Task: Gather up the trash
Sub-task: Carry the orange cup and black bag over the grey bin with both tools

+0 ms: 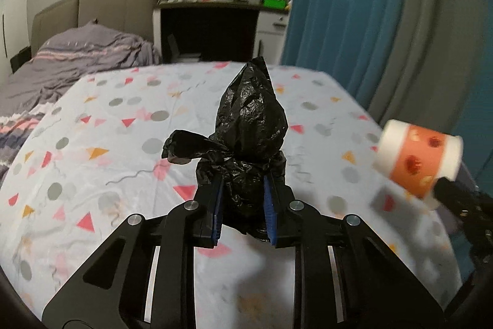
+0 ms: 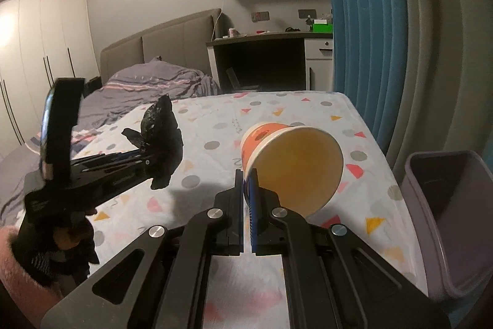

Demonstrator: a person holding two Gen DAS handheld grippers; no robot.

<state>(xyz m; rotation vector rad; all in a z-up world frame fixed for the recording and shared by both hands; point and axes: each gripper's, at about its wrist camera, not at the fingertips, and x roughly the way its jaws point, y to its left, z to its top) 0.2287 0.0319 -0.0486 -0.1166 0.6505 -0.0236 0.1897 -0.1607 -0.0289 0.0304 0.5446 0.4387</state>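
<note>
My left gripper (image 1: pixel 243 190) is shut on a knotted black plastic bag (image 1: pixel 249 125) and holds it above the patterned table cover (image 1: pixel 107 144). The bag (image 2: pixel 160 141) and the left gripper (image 2: pixel 144 162) also show at the left of the right wrist view. My right gripper (image 2: pixel 247 184) is shut on the rim of an orange and white paper cup (image 2: pixel 292 165), held tilted with its empty mouth toward the camera. The cup (image 1: pixel 419 159) appears blurred at the right of the left wrist view. A grey trash bin (image 2: pixel 446 221) stands open at the table's right side.
The table cover (image 2: pixel 277 113) has coloured triangles and grey dots. A bed (image 2: pixel 148 88) lies beyond on the left, a desk (image 2: pixel 268 60) at the back, and blue and grey curtains (image 2: pixel 385 36) on the right. A pink fuzzy sleeve (image 2: pixel 18 261) shows at lower left.
</note>
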